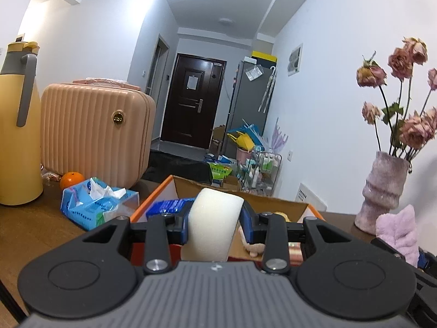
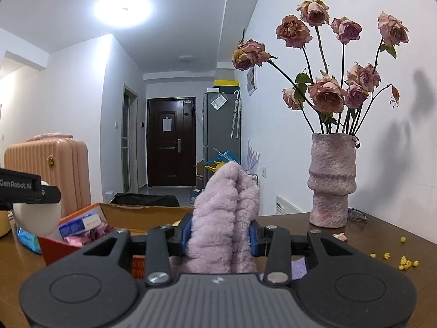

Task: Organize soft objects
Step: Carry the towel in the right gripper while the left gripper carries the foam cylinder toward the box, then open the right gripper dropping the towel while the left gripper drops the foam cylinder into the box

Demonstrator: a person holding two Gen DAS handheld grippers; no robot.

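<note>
My left gripper [image 1: 215, 225] is shut on a white foam sponge [image 1: 211, 224], held upright just before an open cardboard box [image 1: 240, 191] with orange edges. Inside the box lie a blue packet [image 1: 166, 207] and a small pink plush [image 1: 254, 247]. My right gripper [image 2: 221, 236] is shut on a fluffy lilac cloth [image 2: 226, 218] that stands up between its pads, right of the same box [image 2: 142, 213]. In the right wrist view the left gripper's side [image 2: 27, 186] and the sponge [image 2: 37, 218] show at the left. The lilac cloth [image 1: 400, 228] shows at the right of the left wrist view.
On the brown table [image 2: 368, 235] stand a pink vase with dried roses [image 2: 331, 180], a pink ribbed case [image 1: 95, 131], a yellow jug [image 1: 16, 125], an orange [image 1: 71, 179] and a blue tissue pack [image 1: 98, 205]. Yellow crumbs [image 2: 404, 262] lie at the right. Glasses [image 2: 357, 214] rest behind the vase.
</note>
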